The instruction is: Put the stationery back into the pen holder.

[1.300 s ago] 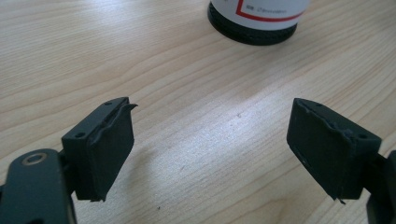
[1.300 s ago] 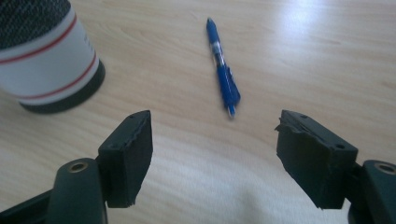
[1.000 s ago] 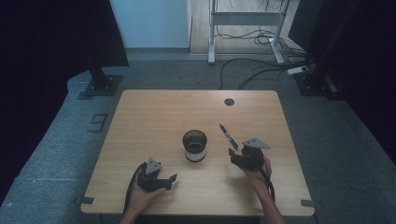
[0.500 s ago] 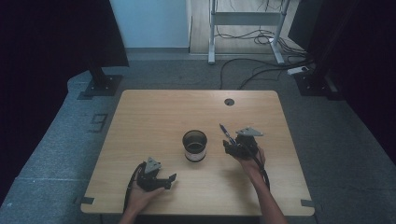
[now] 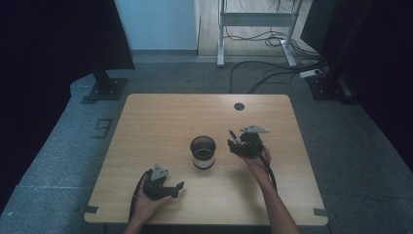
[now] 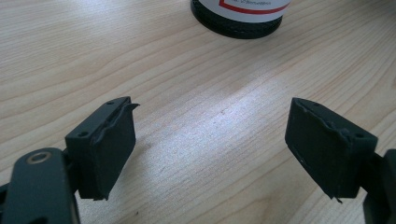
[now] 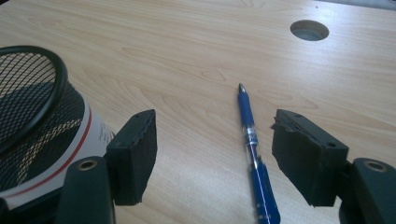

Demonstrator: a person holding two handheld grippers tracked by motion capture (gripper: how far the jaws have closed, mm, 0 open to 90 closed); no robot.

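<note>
- Since a second ago, the right gripper (image 5: pixel 234 145) has slid forward and leftward, closer to the black wire-mesh cup with the white, red-striped band (image 5: pixel 203 152); the left gripper (image 5: pixel 176 189) has stayed put.
- Standing upright near the middle of the light wooden table (image 5: pixel 160 117), the mesh cup serves as the landmark.
- To the cup's right lies the blue ballpoint pen (image 7: pixel 252 140), flat on the wood, its tip pointing toward the round cable hole (image 7: pixel 309 30) at the far edge.
- Spread wide, the right gripper's jaws sit on either side of the pen without touching it.
- Nearer the person than the cup and to its left, the left gripper rests low, jaws parted over bare wood, nothing between them; the cup's base (image 6: pixel 238 14) shows just ahead.
</note>
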